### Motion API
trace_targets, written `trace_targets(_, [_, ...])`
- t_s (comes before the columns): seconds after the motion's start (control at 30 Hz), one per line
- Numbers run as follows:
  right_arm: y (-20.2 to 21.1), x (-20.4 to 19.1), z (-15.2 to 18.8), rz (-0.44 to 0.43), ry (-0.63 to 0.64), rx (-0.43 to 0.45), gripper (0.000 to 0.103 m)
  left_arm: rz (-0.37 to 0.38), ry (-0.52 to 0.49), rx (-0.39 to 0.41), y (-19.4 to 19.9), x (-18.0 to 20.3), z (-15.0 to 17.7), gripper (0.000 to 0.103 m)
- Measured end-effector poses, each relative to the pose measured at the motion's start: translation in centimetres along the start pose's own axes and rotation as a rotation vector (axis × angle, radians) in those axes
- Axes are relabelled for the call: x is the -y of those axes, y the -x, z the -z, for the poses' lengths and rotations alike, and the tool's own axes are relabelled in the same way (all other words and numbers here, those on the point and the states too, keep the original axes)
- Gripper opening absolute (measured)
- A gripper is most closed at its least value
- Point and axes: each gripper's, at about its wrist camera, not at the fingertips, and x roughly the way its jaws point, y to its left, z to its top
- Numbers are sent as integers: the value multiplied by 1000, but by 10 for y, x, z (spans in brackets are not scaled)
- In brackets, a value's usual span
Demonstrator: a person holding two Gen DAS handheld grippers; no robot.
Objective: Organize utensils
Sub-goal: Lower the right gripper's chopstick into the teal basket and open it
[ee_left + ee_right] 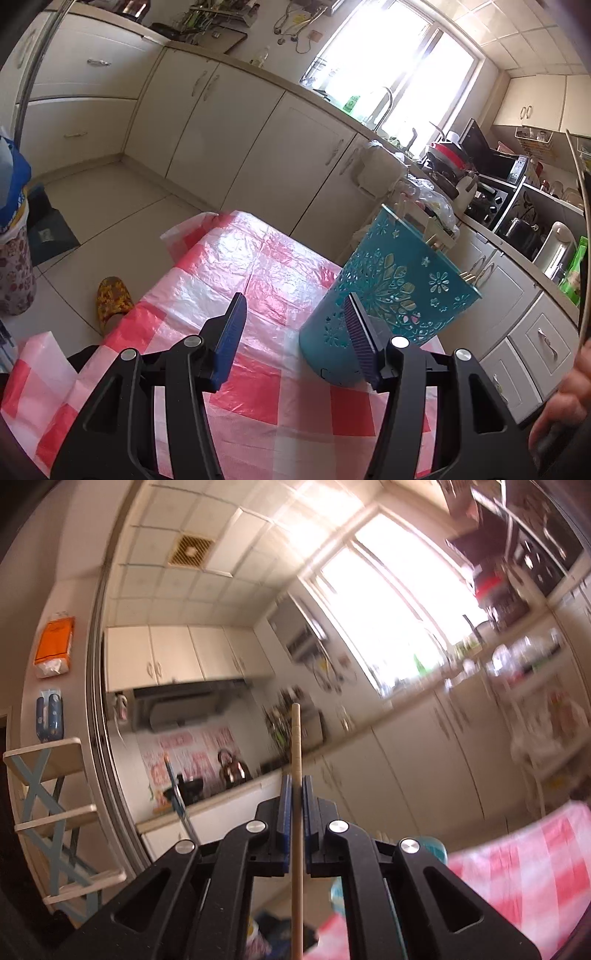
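A teal utensil holder (391, 295) stands on the table, on the red-and-white checked plastic cloth (258, 266). Its wall is cut through with flower and leaf shapes, and a few pale wooden stick ends (400, 208) poke up over its far rim, with what look like brass-coloured handle tips (467, 275) at the near rim; the glare and the tilt of the view make it hard to say just what these are.

The left gripper (297, 301) hangs low over the cloth with its jaws standing well apart and nothing between them. Its blue ribbed pads (231, 332) frame bare cloth, and the pad nearer the holder sits just in front of the holder's wall, though I cannot tell whether it touches.

The right gripper (296, 786) is raised and points up toward the cupboards and the window. Its jaws are pressed together on a single chopstick (296, 746), a plain, light wooden stick, straight and slim. The stick runs along the line of the fingers, its upper end reaching past the tips and its lower end passing back between the black arms to the bottom of the view. The checked cloth shows blurred at the lower right of that view.
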Motion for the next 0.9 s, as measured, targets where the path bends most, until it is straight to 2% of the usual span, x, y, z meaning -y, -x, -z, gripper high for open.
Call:
trace_targets(0.23, [-34,11,-12,17,20,85,6,0,-60,84,23,21,-27,56])
trace_targets(0.4, [-51,23,-8,33,66,96,6,-17,-54,87,25,20,-33,56])
trace_targets(0.7, [-77,52,20,86,128,33,6,-36,-53,74,21,19,-34,56])
trace_targets(0.9, [-70,62,48,109,134,-50,7,-34,-64,84,25,25,-35,56])
